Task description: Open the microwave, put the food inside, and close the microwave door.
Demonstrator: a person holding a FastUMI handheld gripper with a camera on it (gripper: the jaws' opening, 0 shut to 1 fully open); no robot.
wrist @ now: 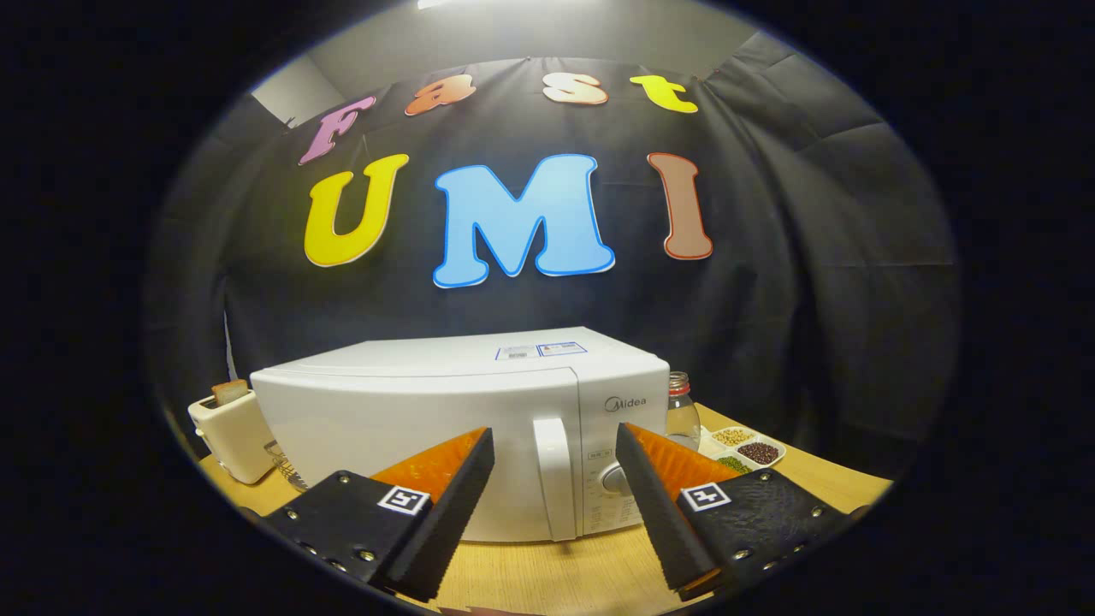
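The hand-held gripper (554, 445) is held wide open and empty. Just ahead, between its fingers, the microwave (445, 411) door's stiff, smooth handle (553, 479) is probably best grasped.

The microwave (462, 428) stands on the table (547, 573), toaster (229, 432) left, bottle (682, 415) and tray (740, 449) right (spread fingers (449, 496) before it).
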